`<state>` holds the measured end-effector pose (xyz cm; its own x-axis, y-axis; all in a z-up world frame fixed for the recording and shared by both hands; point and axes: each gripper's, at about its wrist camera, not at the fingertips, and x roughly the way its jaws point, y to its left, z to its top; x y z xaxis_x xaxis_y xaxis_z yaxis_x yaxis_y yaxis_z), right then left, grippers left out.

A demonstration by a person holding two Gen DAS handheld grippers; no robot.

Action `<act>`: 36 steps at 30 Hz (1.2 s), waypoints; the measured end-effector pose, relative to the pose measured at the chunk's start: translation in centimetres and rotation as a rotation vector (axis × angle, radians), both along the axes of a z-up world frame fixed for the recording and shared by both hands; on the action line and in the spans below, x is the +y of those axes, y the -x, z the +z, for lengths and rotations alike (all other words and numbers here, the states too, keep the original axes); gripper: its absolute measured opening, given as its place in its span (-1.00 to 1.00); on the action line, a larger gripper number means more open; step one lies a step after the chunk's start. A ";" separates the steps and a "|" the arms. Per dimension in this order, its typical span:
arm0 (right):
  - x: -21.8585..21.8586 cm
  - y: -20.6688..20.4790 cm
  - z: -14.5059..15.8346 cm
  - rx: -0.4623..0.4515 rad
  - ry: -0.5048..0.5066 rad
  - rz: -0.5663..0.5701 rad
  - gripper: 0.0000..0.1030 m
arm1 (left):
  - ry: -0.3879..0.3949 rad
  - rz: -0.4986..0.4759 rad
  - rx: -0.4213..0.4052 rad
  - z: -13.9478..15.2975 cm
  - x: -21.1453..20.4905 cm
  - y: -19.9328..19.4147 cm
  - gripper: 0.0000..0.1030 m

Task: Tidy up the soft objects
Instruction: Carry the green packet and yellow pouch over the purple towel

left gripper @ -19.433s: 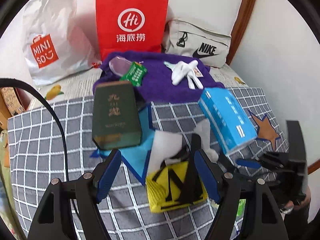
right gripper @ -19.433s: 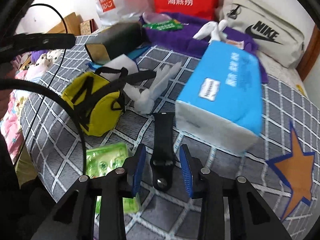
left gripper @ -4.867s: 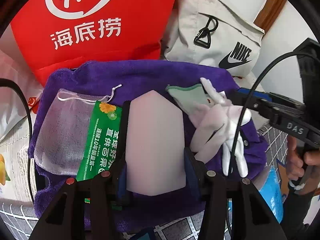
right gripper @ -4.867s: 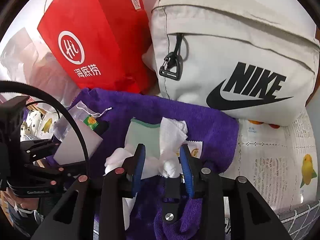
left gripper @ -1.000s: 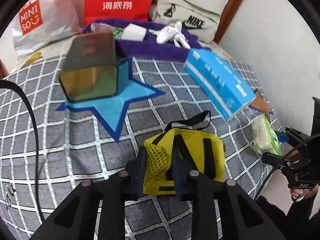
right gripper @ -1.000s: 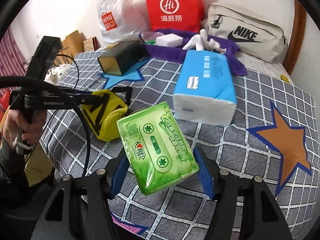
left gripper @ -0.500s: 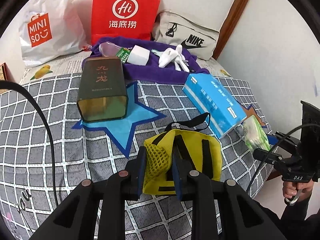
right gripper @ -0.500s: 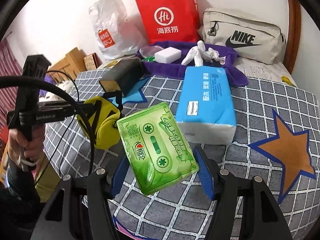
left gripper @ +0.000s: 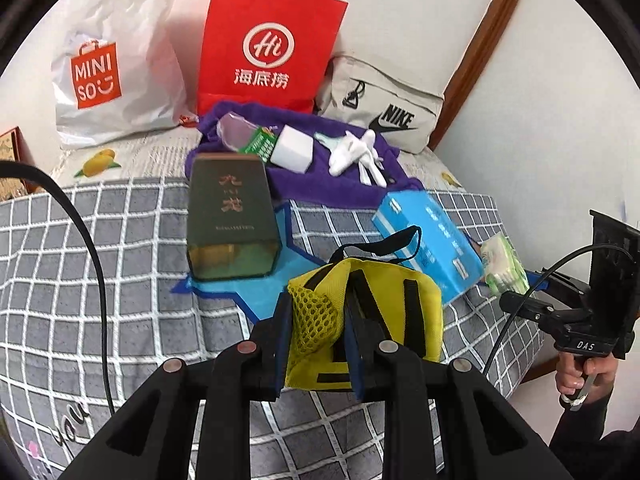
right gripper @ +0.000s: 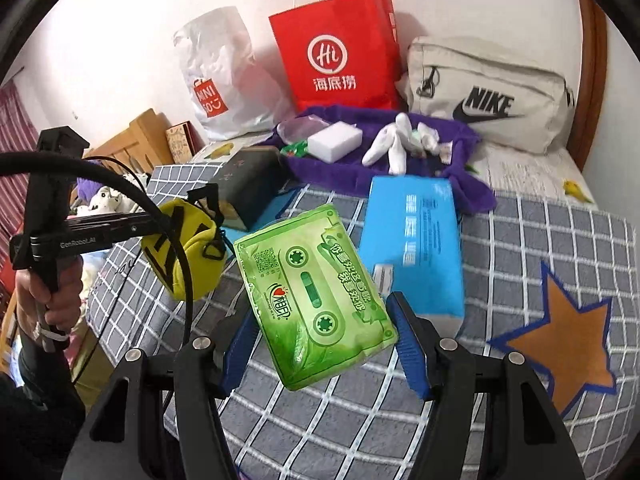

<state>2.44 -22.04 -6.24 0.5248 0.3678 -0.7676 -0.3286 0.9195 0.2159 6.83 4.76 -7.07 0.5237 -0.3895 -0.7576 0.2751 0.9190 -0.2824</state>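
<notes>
Bed [left gripper: 80,240]: grey checked blanket with star patches, spread under everything.
Red paper bag [left gripper: 268,48]: upright at 12 o'clock against the wall, between the white Miniso bag [left gripper: 108,64] and the beige Nike bag [left gripper: 380,108].
Purple towel [left gripper: 320,184]: below the red bag, holding a white sponge block [left gripper: 294,152] and white socks [left gripper: 356,152].
Blue tissue pack [right gripper: 412,240]: lying on the blanket, just below the towel.
Dark green box [left gripper: 230,216]: at 10 o'clock from the left gripper, on a blue star.
Yellow pouch [left gripper: 384,312]: lifted off the blanket; the left gripper [left gripper: 316,336] is clamped narrowly on its mesh side.
Green tissue packet [right gripper: 316,300]: lifted at centre of the right wrist view; the right gripper [right gripper: 320,340] pinches it across a wide gap.
</notes>
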 end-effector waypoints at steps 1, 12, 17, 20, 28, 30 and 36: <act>0.1 -0.3 0.1 0.001 -0.001 0.007 0.22 | -0.003 0.003 -0.003 0.2 0.1 -0.2 -0.56; -0.3 -3.9 2.6 -0.054 -0.006 -0.028 0.22 | -0.028 0.014 -0.048 2.5 0.7 -3.2 -0.56; -1.1 -6.0 4.0 -0.106 0.031 -0.063 0.22 | -0.063 0.031 -0.068 3.8 1.5 -5.2 -0.56; -2.1 -7.8 5.0 -0.125 0.001 -0.086 0.22 | -0.067 0.042 -0.086 5.1 2.0 -6.6 -0.56; -3.4 -14.3 6.1 -0.133 0.001 -0.157 0.22 | -0.074 0.077 -0.123 7.4 2.2 -11.4 -0.56; -3.1 -16.0 6.1 -0.138 0.021 -0.166 0.22 | -0.065 0.078 -0.121 7.5 1.8 -13.0 -0.56; -2.2 -20.1 6.1 -0.138 0.033 -0.152 0.22 | -0.046 0.060 -0.117 7.4 0.0 -17.0 -0.56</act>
